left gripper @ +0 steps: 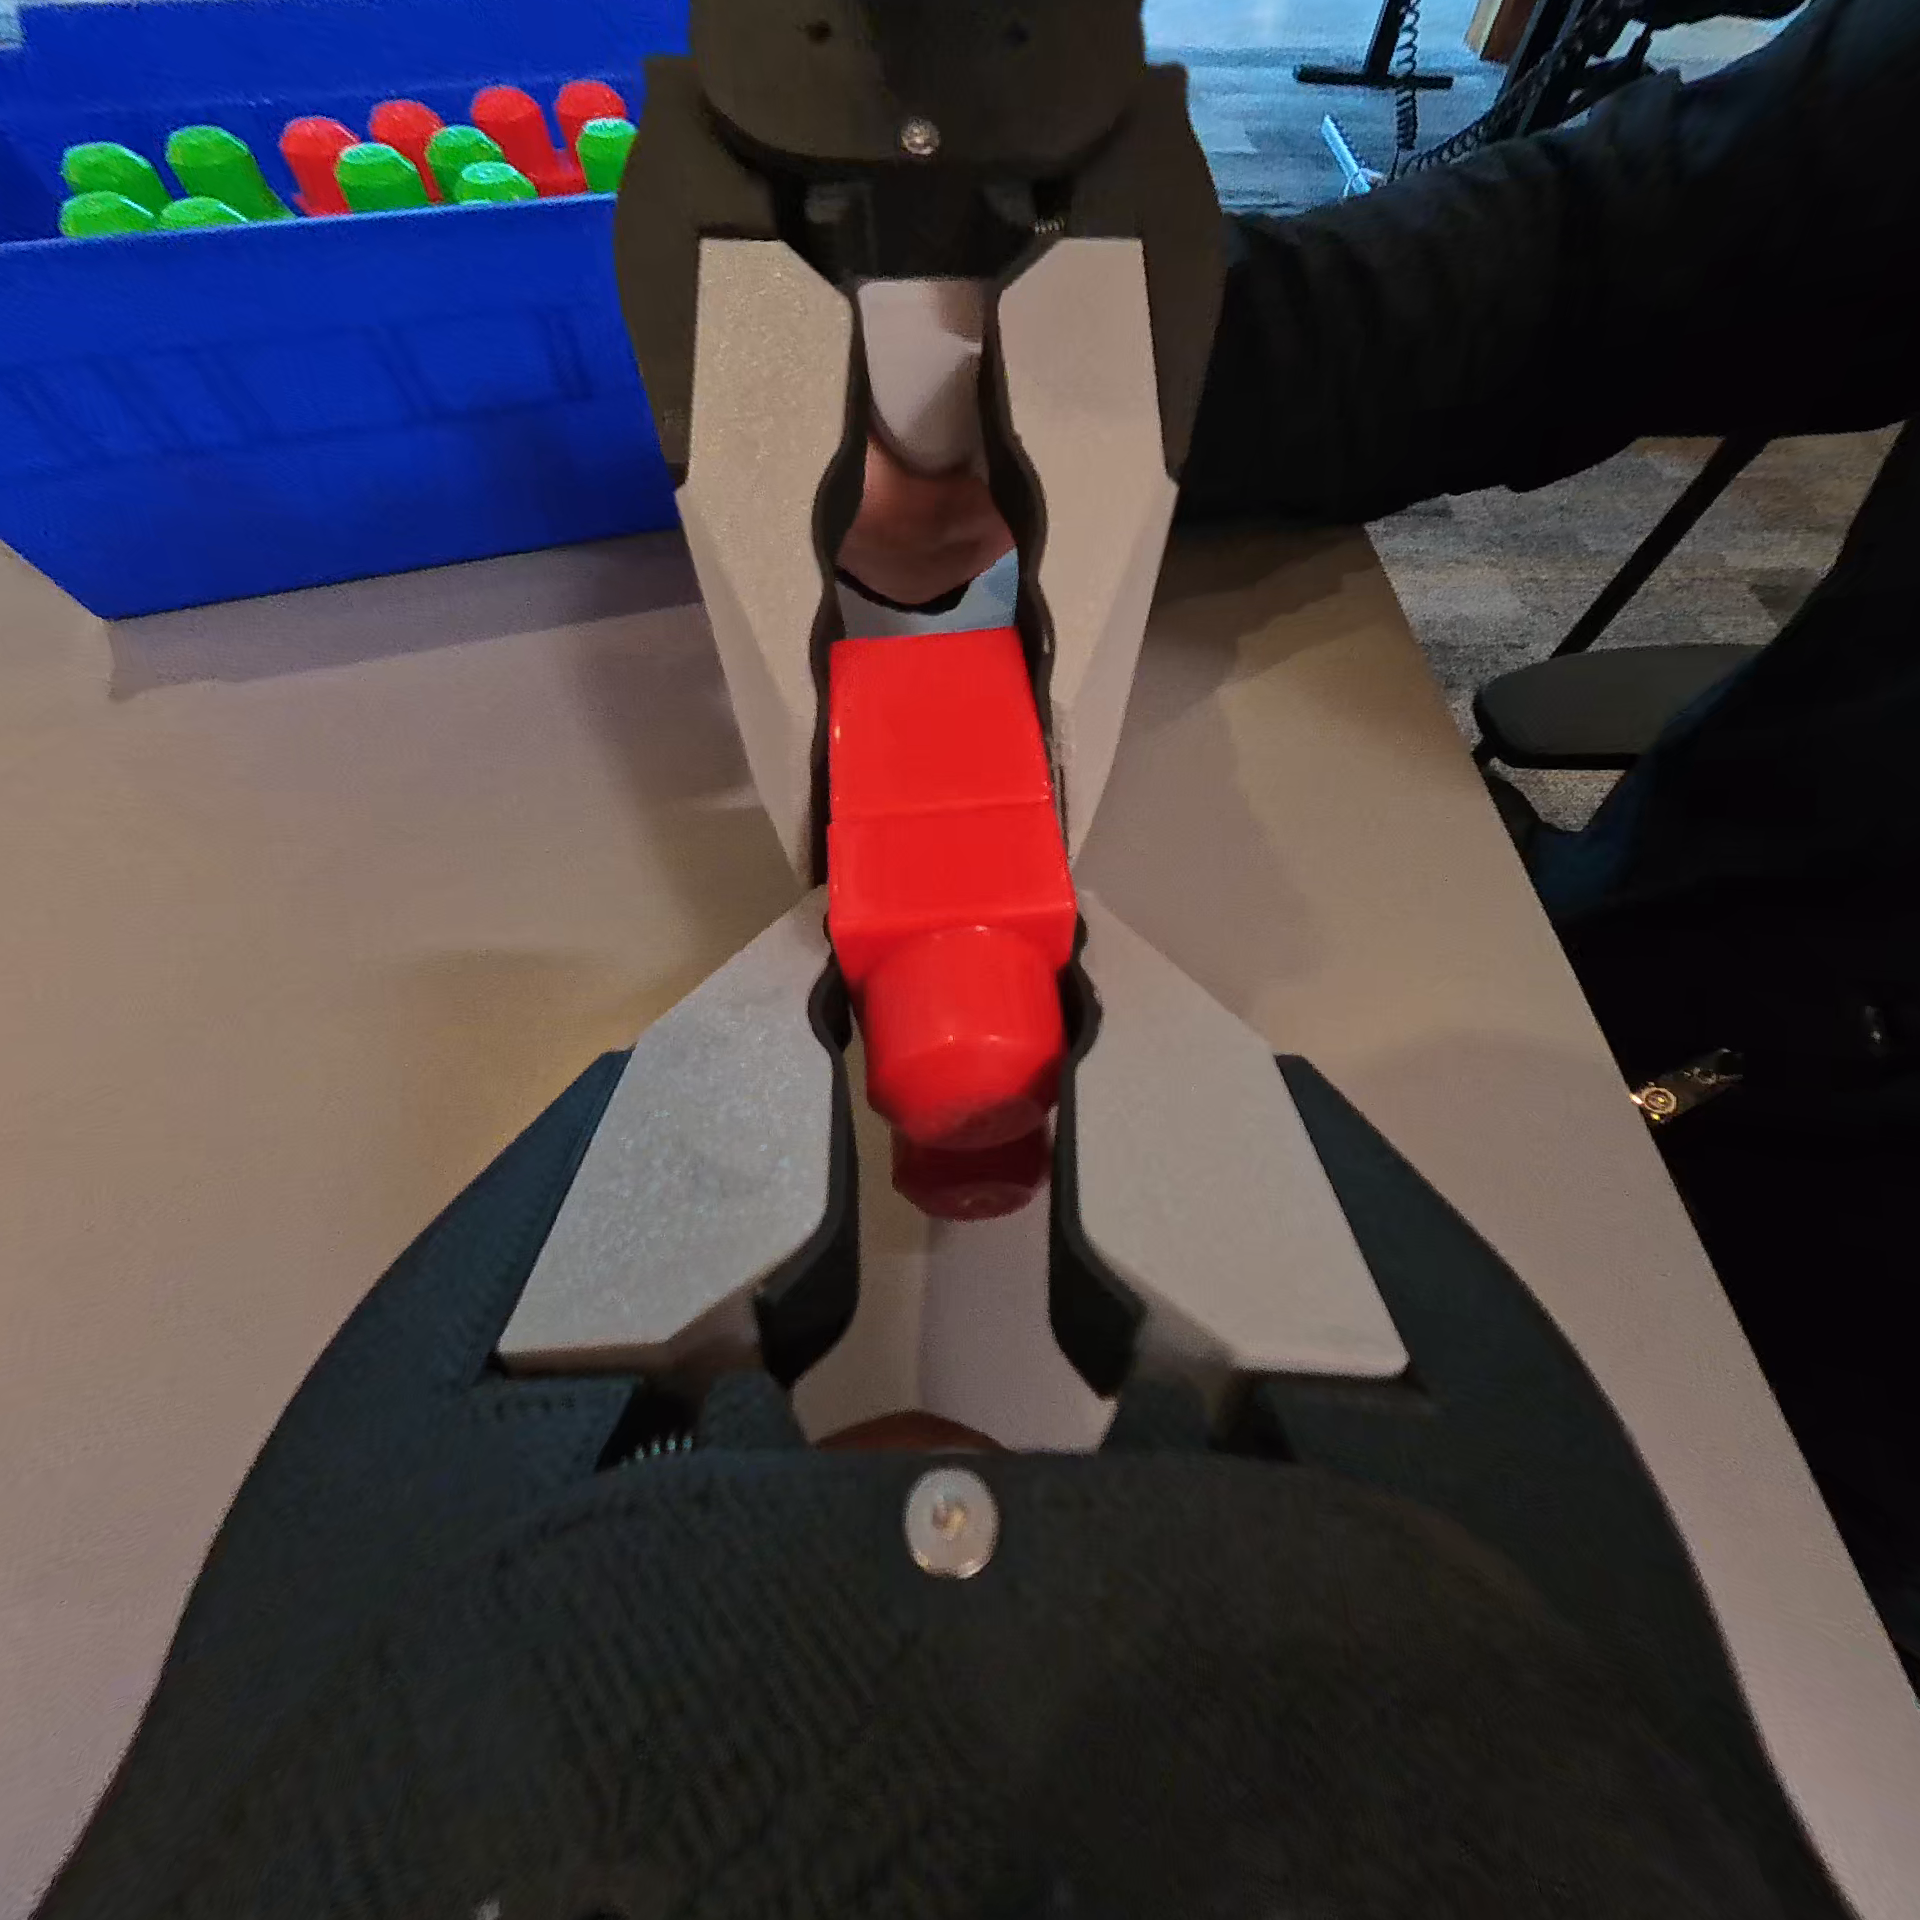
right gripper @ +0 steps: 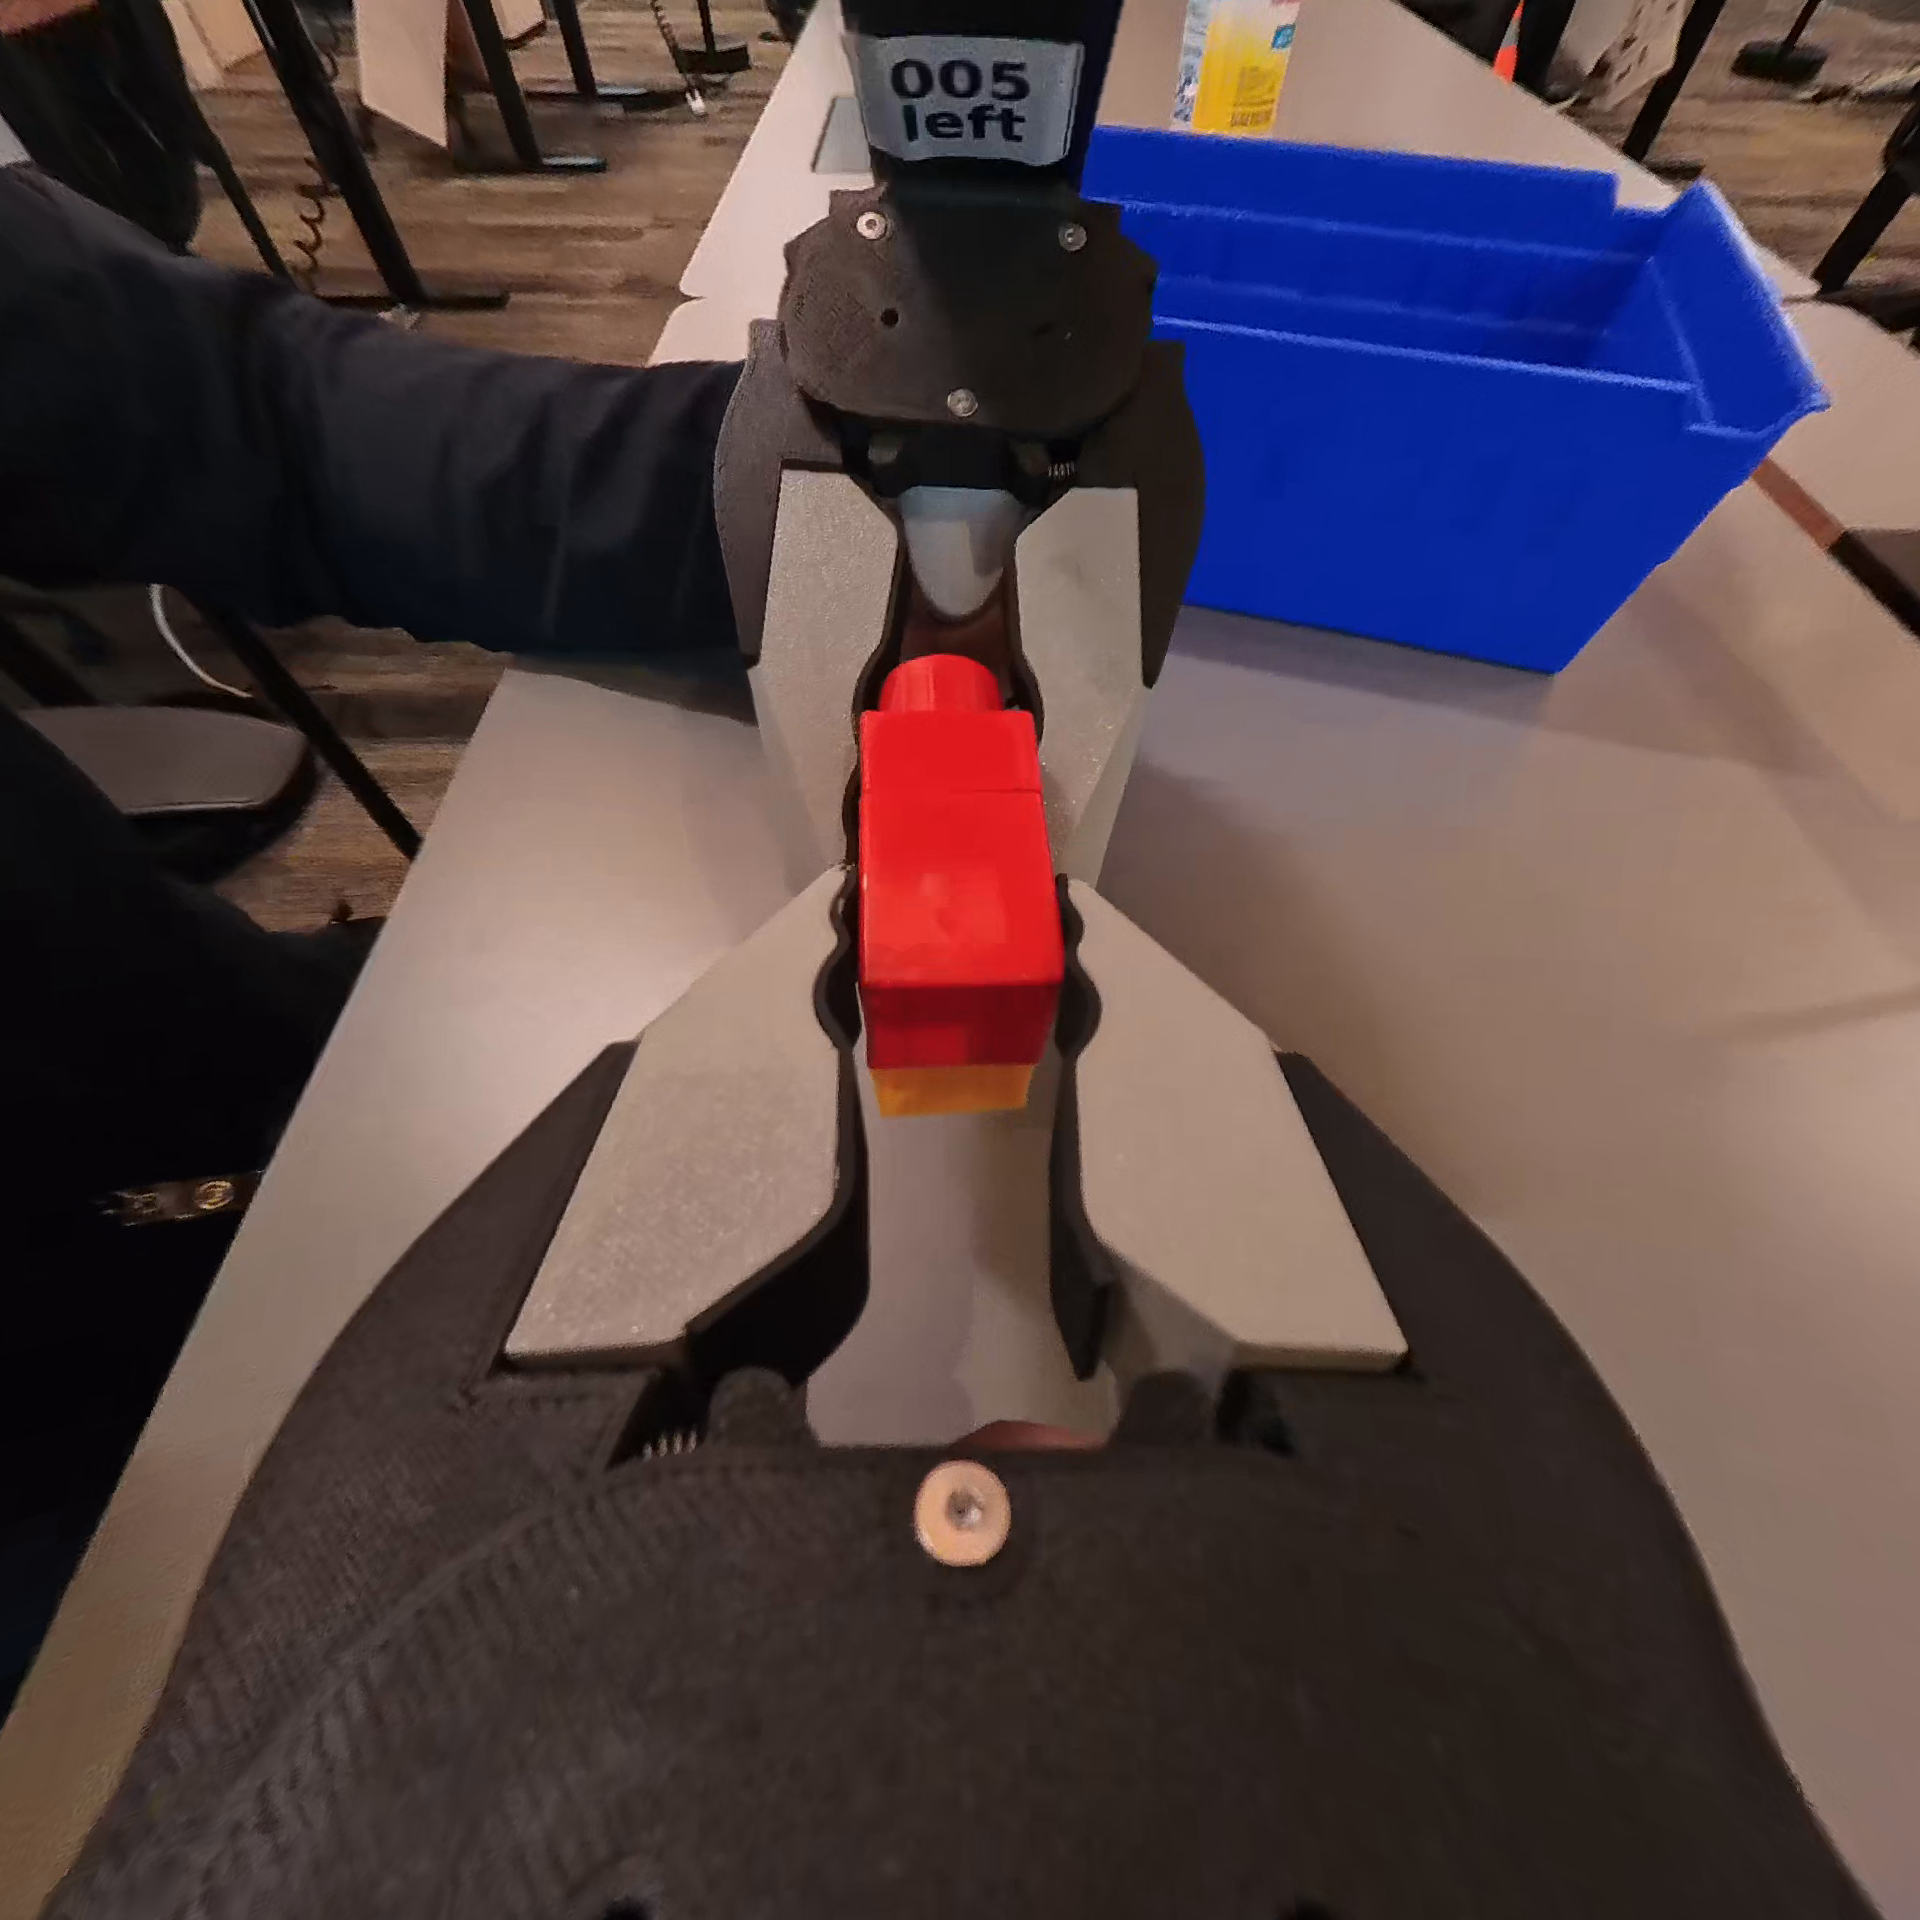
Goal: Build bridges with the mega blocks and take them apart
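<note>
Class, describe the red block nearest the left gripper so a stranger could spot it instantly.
Start at the blue bin on the table, then find the two grippers meeting beside it. Two joined red blocks bridge them. Yours is the one clamped in the left gripper: only it shows a round stud.

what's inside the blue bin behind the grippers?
In the left wrist view, the blue bin holds green blocks and red blocks, studs up. Its front wall hides their lower parts and the floor. In the right wrist view, the bin's contents are not visible.
</note>
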